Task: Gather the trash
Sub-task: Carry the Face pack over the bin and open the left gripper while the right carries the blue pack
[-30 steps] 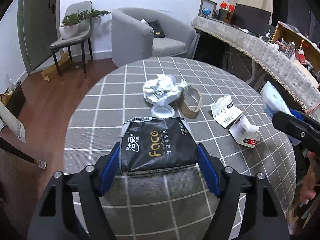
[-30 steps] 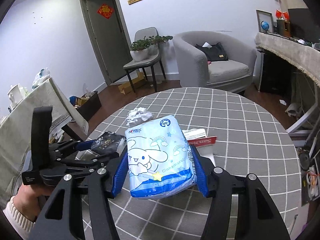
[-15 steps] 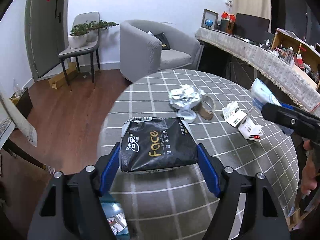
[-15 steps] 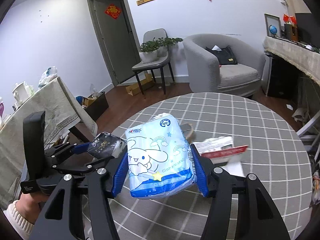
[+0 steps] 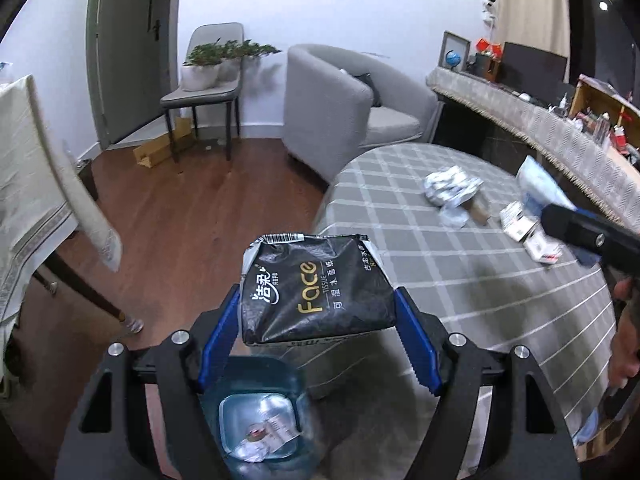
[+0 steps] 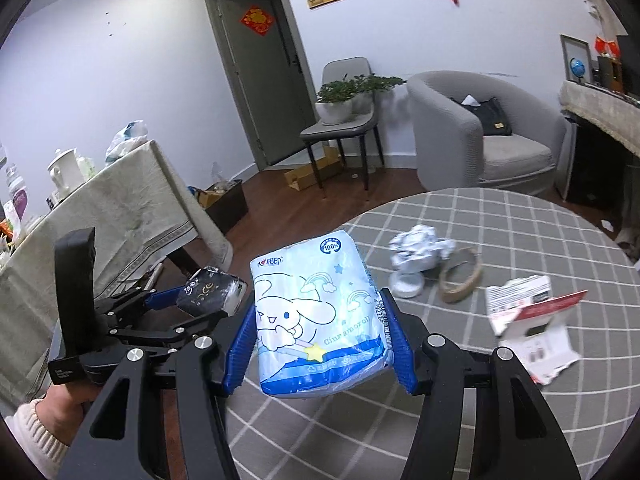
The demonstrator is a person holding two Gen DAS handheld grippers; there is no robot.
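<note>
A: How far along is the clean-up?

B: Partway, I'd judge. The left claw [image 5: 318, 338] is clamped on a black tissue pack [image 5: 316, 286], its blue pads pressing both sides. Just below and slightly nearer the camera than that claw sits a blue bin [image 5: 256, 416] with a few scraps already at its bottom, so some rubbish looks collected and the black pack seems about ready to drop.

A: And the other hand?

B: The right claw [image 6: 318, 344] grips a pale blue tissue pack [image 6: 320, 312] the same way, held above the edge of the checked table [image 6: 520, 220]. No bin shows in that view.

A: What is left?

B: Beyond the right claw and off to its right, still on the table: a crumpled foil ball [image 6: 420, 250], a small white lid [image 6: 406, 285], a tape ring [image 6: 460, 280] and a torn red-and-white box [image 6: 532, 316]. Those all need picking up.

A: Any writing?

B: The black pack reads "Face" in gold with "TISSUE" beside it, plus white Chinese characters and a barcode along the top edge. The blue pack shows a cartoon dog, "Cinnamoroll", and a round "100%" badge. The box print is too blurred to read.
</note>
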